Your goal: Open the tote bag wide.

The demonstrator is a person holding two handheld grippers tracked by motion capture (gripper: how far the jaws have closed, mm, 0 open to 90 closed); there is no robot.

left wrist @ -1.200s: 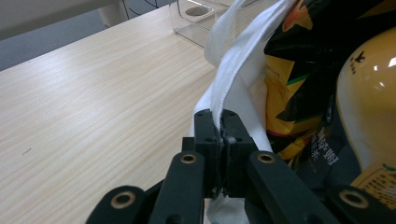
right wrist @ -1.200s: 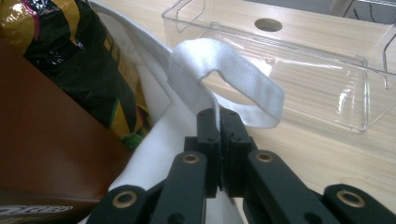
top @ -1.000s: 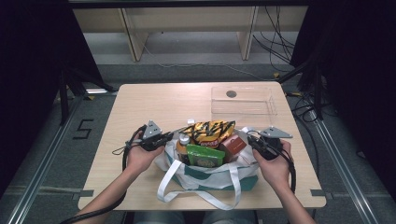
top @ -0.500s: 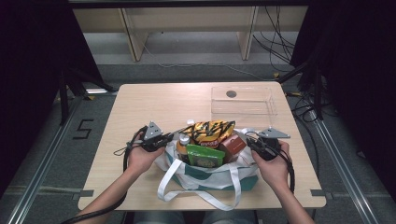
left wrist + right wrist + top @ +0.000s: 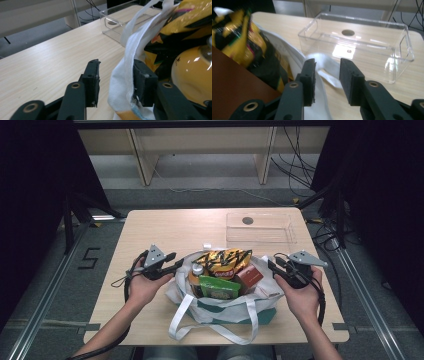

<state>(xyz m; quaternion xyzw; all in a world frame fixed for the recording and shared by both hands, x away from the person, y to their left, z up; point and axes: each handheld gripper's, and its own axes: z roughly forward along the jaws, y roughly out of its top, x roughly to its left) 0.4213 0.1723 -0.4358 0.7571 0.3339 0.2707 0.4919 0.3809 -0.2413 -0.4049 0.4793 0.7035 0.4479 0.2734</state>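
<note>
A white tote bag [image 5: 220, 305] stands at the table's near edge, stuffed with a yellow-and-black snack bag [image 5: 222, 260], a green packet [image 5: 217, 287], a red-brown box [image 5: 248, 276] and a bottle [image 5: 196, 270]. My left gripper [image 5: 175, 263] is at the bag's left rim. In the left gripper view its jaws [image 5: 116, 65] have just been opening, and the white rim [image 5: 125, 75] hangs between them against the right pad only. My right gripper [image 5: 274, 266] is at the right rim. Its jaws [image 5: 327, 62] have just been opening too, with loose white cloth [image 5: 284, 47] lying between them.
A clear plastic box [image 5: 260, 227] stands empty at the table's far right, close beyond the right gripper [image 5: 362, 50]. A small white object [image 5: 206, 246] lies just behind the bag. Bare wooden tabletop [image 5: 160, 227] stretches to the far left.
Both grippers have opened off the bag's rim and lifted a little. The bag and its contents stay where they were.
</note>
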